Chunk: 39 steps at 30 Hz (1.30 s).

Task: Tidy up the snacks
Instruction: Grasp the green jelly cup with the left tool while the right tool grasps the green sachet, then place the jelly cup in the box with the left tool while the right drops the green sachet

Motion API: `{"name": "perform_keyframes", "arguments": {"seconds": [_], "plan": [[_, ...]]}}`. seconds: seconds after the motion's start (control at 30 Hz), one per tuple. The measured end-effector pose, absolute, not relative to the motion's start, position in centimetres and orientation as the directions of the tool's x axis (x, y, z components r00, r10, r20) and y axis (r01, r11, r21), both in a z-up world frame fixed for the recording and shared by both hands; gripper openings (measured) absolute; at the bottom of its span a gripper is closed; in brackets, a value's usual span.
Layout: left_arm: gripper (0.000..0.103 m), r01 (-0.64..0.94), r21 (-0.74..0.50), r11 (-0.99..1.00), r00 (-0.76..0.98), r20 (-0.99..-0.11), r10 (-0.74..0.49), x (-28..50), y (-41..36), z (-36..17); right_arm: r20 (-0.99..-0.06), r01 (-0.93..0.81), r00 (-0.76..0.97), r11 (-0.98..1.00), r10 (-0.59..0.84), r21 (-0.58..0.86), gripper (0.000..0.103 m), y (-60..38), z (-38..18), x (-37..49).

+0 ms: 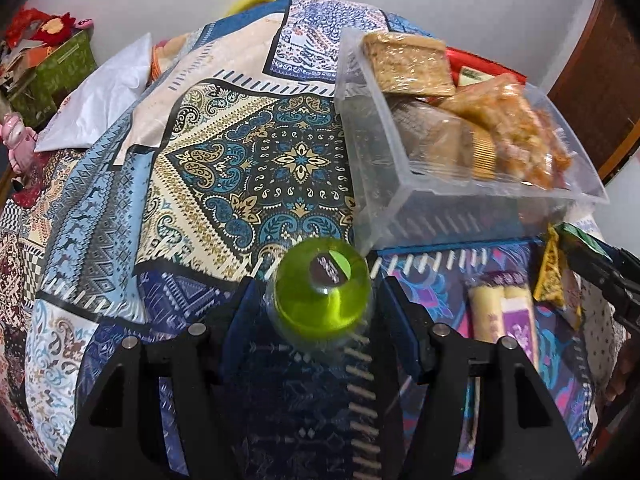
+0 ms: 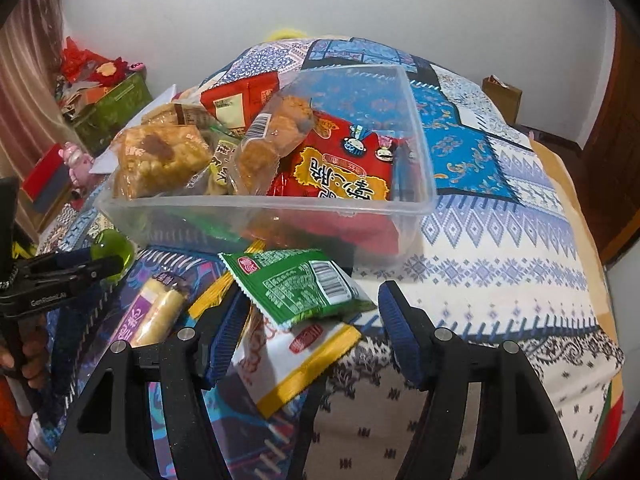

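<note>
Green jelly cup (image 1: pixel 323 286) sits on the patterned bedspread (image 1: pixel 224 152), just in front of the clear plastic bin (image 1: pixel 404 200), right betw the left gripper (image 1: pixel 316 300) pads. Jaws apart w/ the cup in the gap; there's a sliver of cloth showing each side, so not clamped yet, as far as I can tell. Judgement: cup is light, rigid-ish but smooth plastic, round & prob slippery; film lid on top could puncture. Best to take it across the widest part of the body, low down, w/ gentle squeeze so it doesn't pop out or crush.

Right gripper (image 2: pixel 316 320) also stands open, over the green snack packet (image 2: pixel 300 286), which lies atop a white-and-yellow packet (image 2: pixel 304 360). The left pad looks to brush the packets' edge but isn't gripping. Those look soft, crinkly, v. light; pinch the flat body or a sealed edge, not the puffed middle.

Purple-wrapped roll snack (image 2: pixel 154 312) lies beside them. Bin already holds crispy rice cakes (image 2: pixel 160 160), a red noodle-snack bag (image 2: pixel 344 168) etc., piled high on the left, w/ room on the right.
</note>
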<state>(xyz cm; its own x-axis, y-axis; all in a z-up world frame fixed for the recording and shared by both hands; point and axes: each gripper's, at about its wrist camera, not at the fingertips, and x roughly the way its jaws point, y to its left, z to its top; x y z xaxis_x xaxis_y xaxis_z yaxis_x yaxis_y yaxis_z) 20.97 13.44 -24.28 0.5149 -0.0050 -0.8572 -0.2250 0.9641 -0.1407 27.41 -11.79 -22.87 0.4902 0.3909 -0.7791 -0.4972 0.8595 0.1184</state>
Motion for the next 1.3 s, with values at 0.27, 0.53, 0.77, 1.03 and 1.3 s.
{"name": "perform_keyframes", "arguments": {"seconds": [0.27, 0.53, 0.77, 1.03, 1.3], "plan": [[0.055, -0.245, -0.167, 0.955, 0.543, -0.84, -0.008, 21.3, 14.2, -24.9, -0.769, -0.502, 0.502, 0.857, 0.396, 0.114, 0.046, -11.5, -23.0, 27.3], [0.054, -0.227, -0.143, 0.963, 0.561, -0.828, 0.01, 19.4, 13.5, -24.0, -0.758, -0.512, 0.511, 0.851, 0.407, 0.112, 0.033, -11.6, -22.2, 26.9], [0.054, -0.218, -0.134, 0.967, 0.6, -0.8, 0.024, 17.3, 12.7, -21.5, -0.734, -0.521, 0.529, 0.846, 0.426, 0.115, 0.028, -12.5, -20.8, 25.7], [0.054, -0.172, -0.124, 0.977, 0.667, -0.744, 0.023, 15.9, 11.1, -17.4, -0.693, -0.53, 0.561, 0.84, 0.452, 0.119, 0.027, -13.3, -18.5, 24.3], [0.054, -0.117, -0.127, 0.985, 0.719, -0.694, -0.004, 16.8, 8.9, -14.1, -0.635, -0.518, 0.611, 0.845, 0.473, 0.131, 0.027, -14.5, -15.9, 24.2]]}}
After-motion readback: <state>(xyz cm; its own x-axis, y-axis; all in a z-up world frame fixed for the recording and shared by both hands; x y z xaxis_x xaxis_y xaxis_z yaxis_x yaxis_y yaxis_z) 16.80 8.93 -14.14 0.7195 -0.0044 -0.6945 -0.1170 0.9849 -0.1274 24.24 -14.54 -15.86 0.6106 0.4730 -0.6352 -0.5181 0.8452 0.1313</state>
